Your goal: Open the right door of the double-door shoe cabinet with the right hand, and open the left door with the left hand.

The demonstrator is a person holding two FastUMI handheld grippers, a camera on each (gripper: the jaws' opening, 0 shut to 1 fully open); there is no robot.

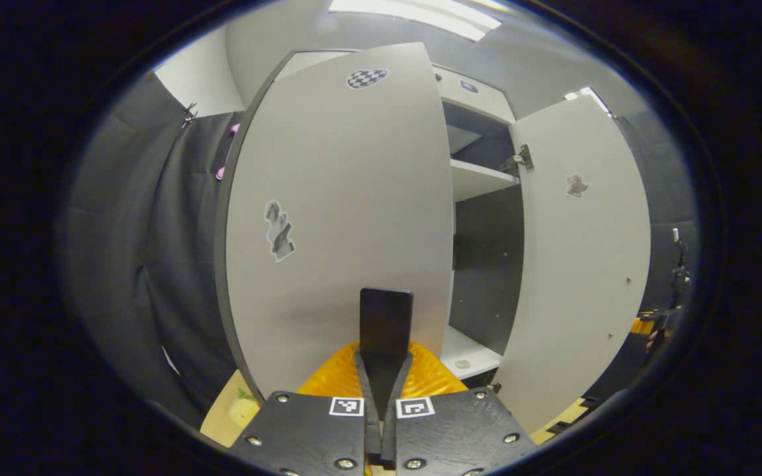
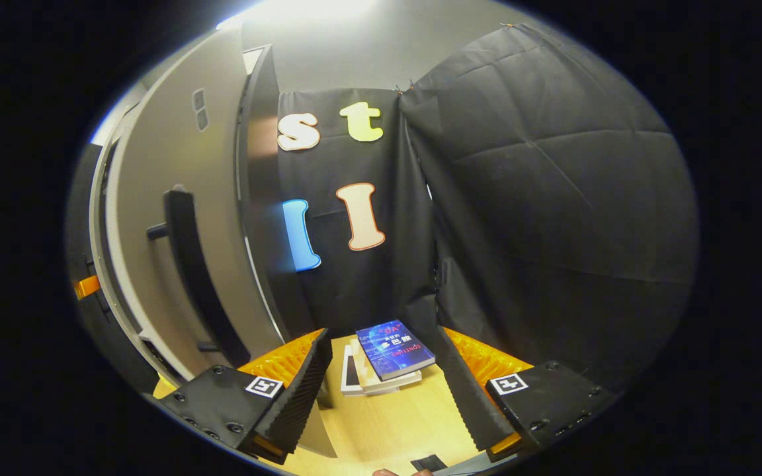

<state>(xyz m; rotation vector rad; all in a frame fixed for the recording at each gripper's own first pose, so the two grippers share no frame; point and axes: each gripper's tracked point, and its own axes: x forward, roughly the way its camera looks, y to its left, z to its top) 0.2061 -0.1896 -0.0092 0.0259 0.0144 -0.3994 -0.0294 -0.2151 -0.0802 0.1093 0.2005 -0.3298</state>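
Both pale grey doors of the tall shoe cabinet stand swung out in the left gripper view: the left door (image 1: 341, 218) close ahead, the right door (image 1: 579, 264) beyond the dark shelved interior (image 1: 487, 264). The left gripper (image 1: 385, 317) has its fingers pressed together, right before the left door's surface. The right gripper (image 2: 384, 390) is spread wide over a wooden floor (image 2: 387, 430) near stacked books (image 2: 387, 357).
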